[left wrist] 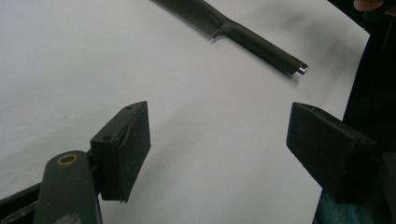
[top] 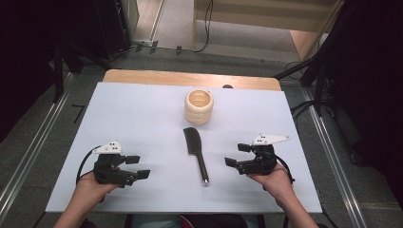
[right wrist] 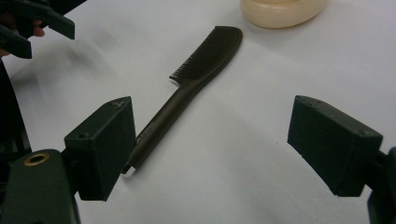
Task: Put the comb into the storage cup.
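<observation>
Comb (top: 196, 151) looks light, stiff and flat on the table (top: 142, 123) (awkward to pinch), so take its handle with your released right gripper (top: 237, 155).

High view: above near edge of table (top: 142, 109), facing forward and down, far off. Left gripper view: low, close over sheet, aimed right toward comb (left wrist: 243, 32). Right gripper view: low, close, aimed left. All 3 share comb (top: 196, 151) (right wrist: 187, 88).
</observation>
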### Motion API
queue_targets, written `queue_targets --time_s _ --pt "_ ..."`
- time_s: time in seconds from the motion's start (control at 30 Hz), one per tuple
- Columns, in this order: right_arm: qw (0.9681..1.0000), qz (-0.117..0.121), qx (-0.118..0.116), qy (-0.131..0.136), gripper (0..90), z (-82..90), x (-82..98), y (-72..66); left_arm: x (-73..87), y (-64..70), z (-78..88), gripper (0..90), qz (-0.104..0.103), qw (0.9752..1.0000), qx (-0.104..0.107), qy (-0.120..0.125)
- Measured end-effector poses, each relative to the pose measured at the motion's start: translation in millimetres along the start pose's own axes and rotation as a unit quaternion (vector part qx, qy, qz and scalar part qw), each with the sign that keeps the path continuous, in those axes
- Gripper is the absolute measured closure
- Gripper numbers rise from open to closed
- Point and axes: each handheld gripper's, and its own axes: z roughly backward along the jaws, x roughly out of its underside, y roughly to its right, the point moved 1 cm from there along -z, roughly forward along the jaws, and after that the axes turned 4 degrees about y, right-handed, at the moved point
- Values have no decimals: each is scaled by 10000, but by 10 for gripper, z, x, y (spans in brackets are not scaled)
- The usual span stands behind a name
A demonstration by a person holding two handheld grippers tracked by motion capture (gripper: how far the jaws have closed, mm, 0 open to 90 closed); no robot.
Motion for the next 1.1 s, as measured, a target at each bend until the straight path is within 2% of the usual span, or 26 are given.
queue_targets --time_s 0.3,0.47,1.1 --pt "9999 50 -90 11 137 -107 -78 -52 -1 -4 -1 225 8 10000 -11 -14" --pt "10000 41 -4 25 136 -165 -112 -73 -2 -5 -2 225 7 10000 -7 -26" --pt "9993 266 -251 -39 140 -467 -265 -212 -1 -10 -3 225 16 10000 -17 -24"
